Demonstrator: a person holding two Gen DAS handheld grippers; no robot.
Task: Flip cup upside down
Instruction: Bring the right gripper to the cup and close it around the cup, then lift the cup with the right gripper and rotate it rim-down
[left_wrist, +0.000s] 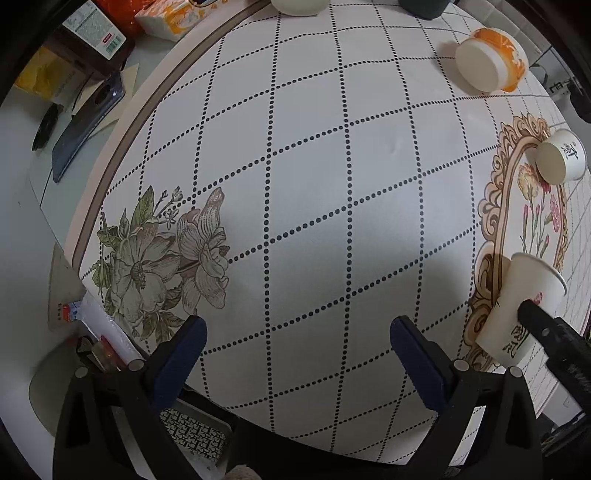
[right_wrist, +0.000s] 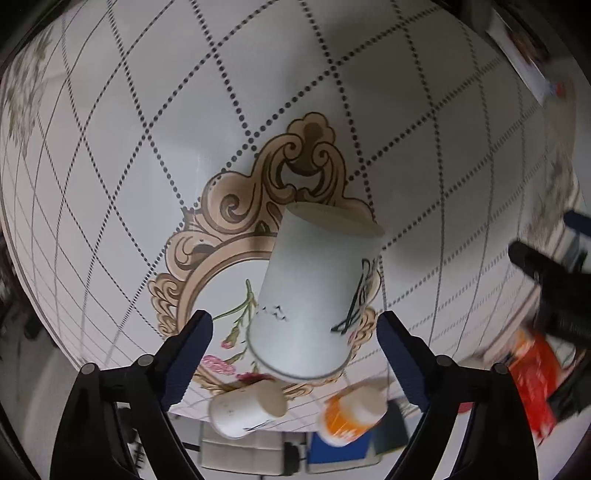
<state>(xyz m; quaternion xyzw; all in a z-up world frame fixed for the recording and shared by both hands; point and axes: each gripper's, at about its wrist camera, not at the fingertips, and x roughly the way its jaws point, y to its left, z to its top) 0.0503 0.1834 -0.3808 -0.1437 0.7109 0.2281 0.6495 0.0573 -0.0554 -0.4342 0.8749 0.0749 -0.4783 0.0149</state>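
**Cup tipping between right jaws**

Round tabletop w/ white dotted-grid cloth, flower prints and ornate tan frame print is carrying everything. Tall white paper cup w/ black lettering is sitting tilted over the frame print, near tabletop edge, rim toward camera. Right gripper is standing wide around it; pads aren't touching it. Left gripper is hovering wide open, nothing between fingers. Short white cup and orange-banded cup are sitting upside down closer to that edge.

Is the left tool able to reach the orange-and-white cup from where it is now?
Probably yes: only bare tablecloth lies between the open left tool and the orange-and-white cup, which sits far across it.
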